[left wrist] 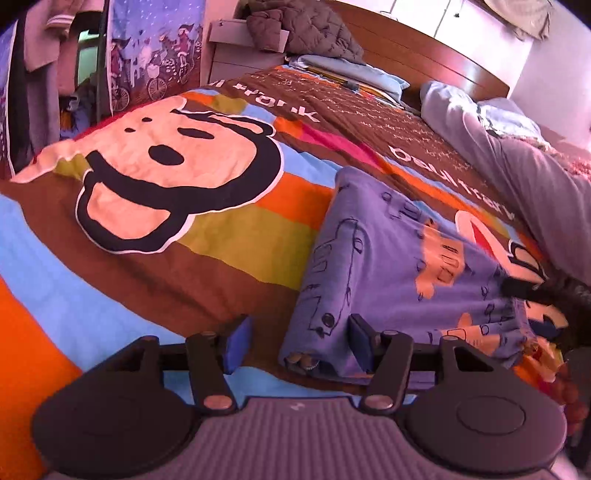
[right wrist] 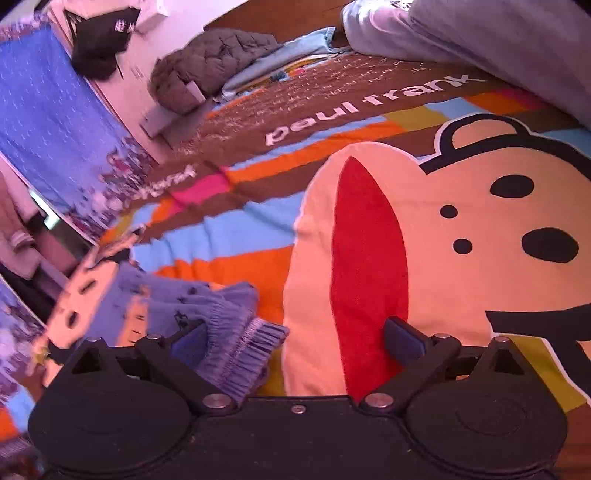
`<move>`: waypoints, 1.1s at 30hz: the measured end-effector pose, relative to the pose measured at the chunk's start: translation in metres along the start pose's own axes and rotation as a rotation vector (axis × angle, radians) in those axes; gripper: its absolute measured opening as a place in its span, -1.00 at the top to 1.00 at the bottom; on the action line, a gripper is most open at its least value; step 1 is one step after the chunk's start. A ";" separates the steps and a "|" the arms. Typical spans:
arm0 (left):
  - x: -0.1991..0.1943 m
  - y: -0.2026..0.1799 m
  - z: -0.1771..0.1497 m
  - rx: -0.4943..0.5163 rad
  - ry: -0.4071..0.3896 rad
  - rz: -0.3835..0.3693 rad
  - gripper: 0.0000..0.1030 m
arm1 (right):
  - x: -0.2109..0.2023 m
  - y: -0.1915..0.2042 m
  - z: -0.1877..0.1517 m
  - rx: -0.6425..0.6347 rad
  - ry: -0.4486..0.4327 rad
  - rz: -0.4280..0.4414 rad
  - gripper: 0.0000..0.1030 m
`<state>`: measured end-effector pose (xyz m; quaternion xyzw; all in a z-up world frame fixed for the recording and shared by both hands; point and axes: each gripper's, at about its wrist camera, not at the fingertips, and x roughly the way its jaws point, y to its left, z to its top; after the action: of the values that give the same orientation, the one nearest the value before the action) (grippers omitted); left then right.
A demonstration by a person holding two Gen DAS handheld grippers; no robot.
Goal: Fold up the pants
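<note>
Purple pants (left wrist: pixel 399 266) printed with cars lie folded into a rectangle on the striped bedspread (left wrist: pixel 229 236). My left gripper (left wrist: pixel 300 343) is open at their near corner. Its right finger (left wrist: pixel 360 341) rests over the cloth, while the left finger (left wrist: pixel 240 339) stands clear of the folded edge. In the right wrist view the pants' ribbed end (right wrist: pixel 236 332) lies bunched at the lower left. My right gripper (right wrist: pixel 295 343) is wide open. The ribbed cloth lies against its left finger (right wrist: pixel 188 345), and its right finger (right wrist: pixel 404 341) sits over the red mouth of the monkey print.
The bedspread carries large monkey faces (left wrist: pixel 166 166). A grey blanket (left wrist: pixel 524 166) is heaped along the far side. Blue pillows (left wrist: pixel 351 72) and a quilted jacket (left wrist: pixel 303 26) lie by the wooden headboard (left wrist: pixel 424 48). A patterned curtain (right wrist: pixel 55 122) hangs beside the bed.
</note>
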<state>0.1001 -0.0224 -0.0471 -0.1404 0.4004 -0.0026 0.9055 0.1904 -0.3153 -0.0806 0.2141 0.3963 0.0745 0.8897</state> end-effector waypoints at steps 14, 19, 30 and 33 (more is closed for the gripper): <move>-0.004 -0.046 -0.003 0.259 0.081 0.234 -0.99 | -0.011 0.035 -0.020 -0.198 0.133 0.016 -0.99; -0.010 -0.029 -0.010 0.149 0.047 0.168 -0.99 | -0.015 0.038 -0.025 -0.222 0.132 0.017 -0.99; -0.008 -0.017 -0.009 0.099 0.049 0.128 -0.99 | -0.016 0.032 -0.026 -0.199 0.123 0.031 -0.99; -0.009 -0.018 -0.010 0.103 0.042 0.131 -0.99 | -0.015 0.032 -0.026 -0.200 0.123 0.030 -0.99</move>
<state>0.0887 -0.0413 -0.0427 -0.0673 0.4270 0.0332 0.9011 0.1623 -0.2834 -0.0715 0.1252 0.4376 0.1401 0.8793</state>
